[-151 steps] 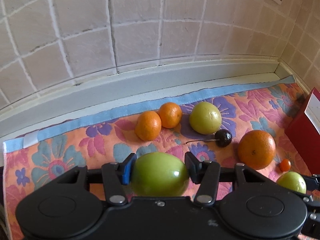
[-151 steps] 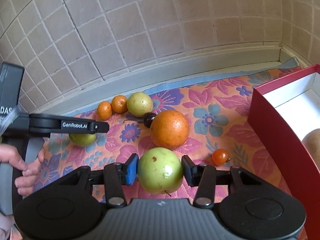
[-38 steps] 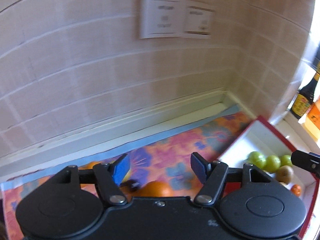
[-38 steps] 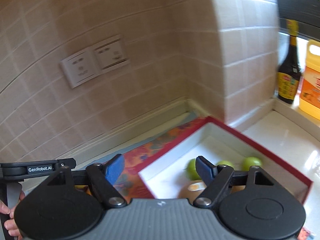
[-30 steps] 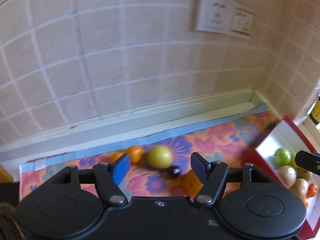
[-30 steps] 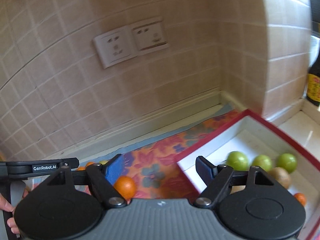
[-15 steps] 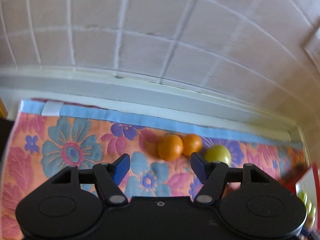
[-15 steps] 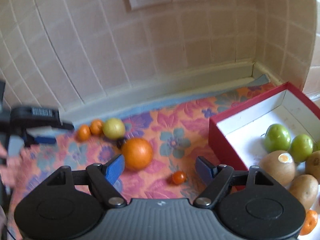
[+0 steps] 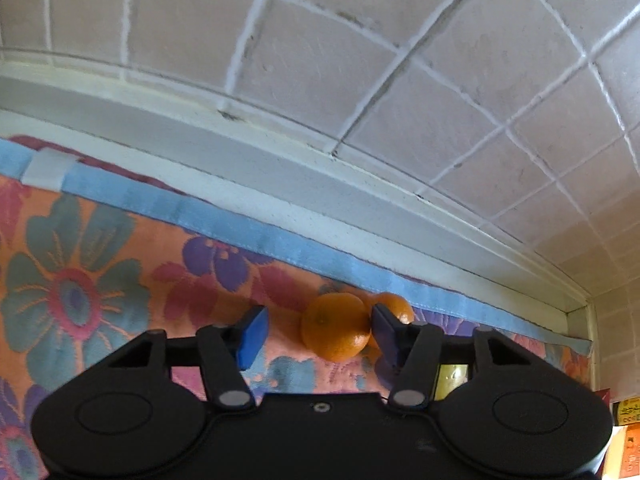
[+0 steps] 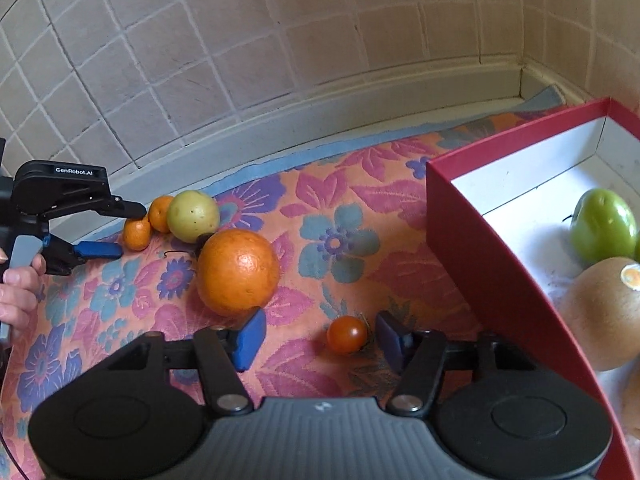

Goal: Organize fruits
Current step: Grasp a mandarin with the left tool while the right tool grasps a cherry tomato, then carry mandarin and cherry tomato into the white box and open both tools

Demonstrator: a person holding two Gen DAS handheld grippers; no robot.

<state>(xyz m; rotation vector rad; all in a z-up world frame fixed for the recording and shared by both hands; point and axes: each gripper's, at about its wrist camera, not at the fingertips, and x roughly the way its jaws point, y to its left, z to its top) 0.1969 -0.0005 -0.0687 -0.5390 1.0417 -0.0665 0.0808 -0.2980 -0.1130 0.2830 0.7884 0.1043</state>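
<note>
Well, some things are only half seen. In left wrist view the second mandarin (image 9: 394,305) sits behind the right finger, mostly hidden, and a yellowish fruit (image 9: 452,380) shows only thru a gap in the gripper body. In right wrist view the dark cherry (image 10: 204,239) is tucked between the yellow-green fruit (image 10: 193,216) and the big orange (image 10: 237,267), just a sliver plus stem visible. The red box (image 10: 472,240) is cut off at the frame's right edge; inside are a green apple (image 10: 603,225), a brown round fruit (image 10: 604,312) w/ pale spot, more below but too cropped to name.

Left gripper (image 9: 318,334): jaws spread wide, empty. The near mandarin (image 9: 335,327) lies between the fingers, close to the right one; can't tell if it touches. From the right wrist view the left gripper (image 10: 120,232) frames that same mandarin (image 10: 137,234), upper finger over it, blue-padded lower one beside it.

Right gripper (image 10: 318,338): jaws released, wide, nothing held. A cherry tomato (image 10: 347,334) sits between the fingers, nearer the right one, on the floral cloth (image 10: 340,216). The big orange is just beyond the left fingertip.

Fruit looks whole: mandarins glossy orange, the big orange dimpled. All loose ones rest on the cloth near the tiled wall (image 10: 280,40), left of the box.
</note>
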